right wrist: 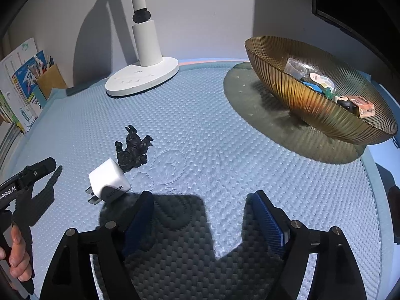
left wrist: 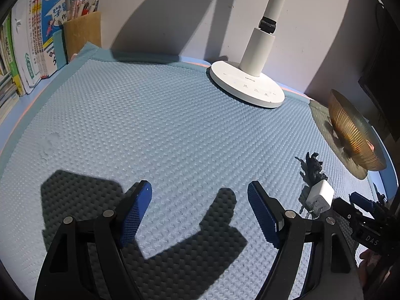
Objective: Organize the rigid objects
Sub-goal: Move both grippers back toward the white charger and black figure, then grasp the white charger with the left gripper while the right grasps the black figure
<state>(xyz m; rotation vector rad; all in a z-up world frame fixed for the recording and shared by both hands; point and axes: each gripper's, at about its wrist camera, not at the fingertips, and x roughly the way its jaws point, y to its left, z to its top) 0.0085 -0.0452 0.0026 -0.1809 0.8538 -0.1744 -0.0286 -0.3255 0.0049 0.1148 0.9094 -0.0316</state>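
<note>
A white charger cube lies on the blue textured mat, prongs toward the lower left, touching a small black figurine just behind it. Both also show in the left wrist view, the charger and the figurine at the right. My right gripper is open and empty, just right of the charger. Over bare mat, my left gripper stands open with nothing between its fingers. An amber ribbed glass bowl at the back right holds several small items.
A white lamp base stands at the back middle. Books and a pen holder line the back left by the wall. A person's hand holds the left gripper's handle. A dark screen edge is at the far right.
</note>
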